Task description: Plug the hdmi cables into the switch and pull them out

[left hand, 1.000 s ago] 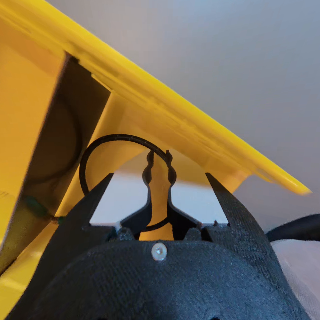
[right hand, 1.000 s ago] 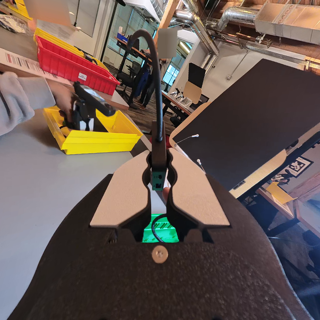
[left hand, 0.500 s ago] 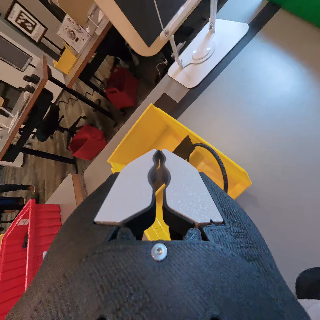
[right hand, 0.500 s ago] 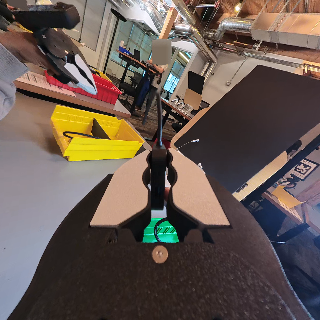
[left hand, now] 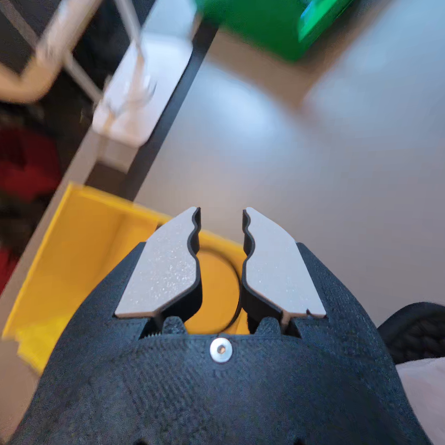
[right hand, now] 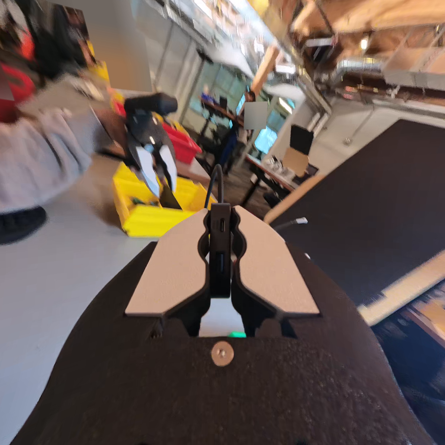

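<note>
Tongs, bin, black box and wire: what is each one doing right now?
left tongs: open, holding nothing, above the yellow bin
right tongs: shut on the switch
switch: held upright, off the table, ports showing on its narrow side look empty
yellow bin: on the grey table, open top
black cable: curled loose inside the yellow bin

text: none legible | labels: none legible | frames motion-blurred
</note>
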Demonstrator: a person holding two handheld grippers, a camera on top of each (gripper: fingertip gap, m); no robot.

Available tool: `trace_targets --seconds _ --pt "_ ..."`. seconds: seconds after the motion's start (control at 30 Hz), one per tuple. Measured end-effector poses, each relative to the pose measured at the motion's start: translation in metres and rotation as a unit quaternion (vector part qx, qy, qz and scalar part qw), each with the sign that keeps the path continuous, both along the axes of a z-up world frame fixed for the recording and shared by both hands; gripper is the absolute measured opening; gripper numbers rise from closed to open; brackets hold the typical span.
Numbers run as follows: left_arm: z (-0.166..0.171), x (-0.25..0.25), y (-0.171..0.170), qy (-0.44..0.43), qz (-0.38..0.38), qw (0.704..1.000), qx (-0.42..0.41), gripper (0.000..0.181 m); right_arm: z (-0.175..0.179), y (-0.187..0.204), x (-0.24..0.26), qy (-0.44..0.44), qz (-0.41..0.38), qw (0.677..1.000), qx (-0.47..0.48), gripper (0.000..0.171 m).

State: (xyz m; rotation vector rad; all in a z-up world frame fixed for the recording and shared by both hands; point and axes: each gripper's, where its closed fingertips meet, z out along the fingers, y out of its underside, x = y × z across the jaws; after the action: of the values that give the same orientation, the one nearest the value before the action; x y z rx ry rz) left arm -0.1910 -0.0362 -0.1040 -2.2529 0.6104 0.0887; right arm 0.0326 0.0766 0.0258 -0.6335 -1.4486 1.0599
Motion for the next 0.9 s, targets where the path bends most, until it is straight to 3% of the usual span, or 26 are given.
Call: trace_targets --seconds 0.03,0.17,0.27,0.33,0.4,0.5,0.6,0.8,0.9 --pt "0.014 0.027 0.007 -0.017 -0.053 0.998 0.036 0.034 0.009 -0.01 0.003 0.026 0.031 0.999 -0.024 0.014" --pt "0.061 0.149 0.026 -0.1 -0.272 0.94 0.179 0.038 0.047 -0.05 0.021 0.137 0.162 0.968 -0.132 0.014" --pt "0.089 0.21 0.047 -0.181 -0.306 0.895 0.269 0.045 0.051 -0.071 0.019 0.159 0.215 0.945 -0.187 0.014" --pt "0.097 0.225 0.056 -0.184 -0.296 0.887 0.304 0.042 0.035 -0.084 0.004 0.128 0.208 0.957 -0.156 0.014" --pt "0.095 0.225 0.054 -0.128 -0.3 0.888 0.323 0.021 0.023 -0.087 -0.005 0.115 0.188 0.968 -0.121 0.014" --pt "0.085 0.21 0.047 -0.059 -0.306 0.905 0.291 0.017 0.005 -0.091 -0.01 0.046 0.182 0.98 -0.062 0.015" --pt "0.069 0.189 0.047 0.073 -0.29 0.916 0.268 0.015 -0.025 -0.087 -0.022 -0.029 0.112 0.991 0.061 0.017" --pt "0.055 0.173 0.048 0.222 -0.259 0.912 0.226 0.014 -0.055 -0.074 -0.041 -0.08 -0.028 0.967 0.241 0.024" --pt "0.053 0.168 0.052 0.278 -0.241 0.904 0.217 0.014 -0.063 -0.073 -0.046 -0.087 -0.058 0.952 0.287 0.016"
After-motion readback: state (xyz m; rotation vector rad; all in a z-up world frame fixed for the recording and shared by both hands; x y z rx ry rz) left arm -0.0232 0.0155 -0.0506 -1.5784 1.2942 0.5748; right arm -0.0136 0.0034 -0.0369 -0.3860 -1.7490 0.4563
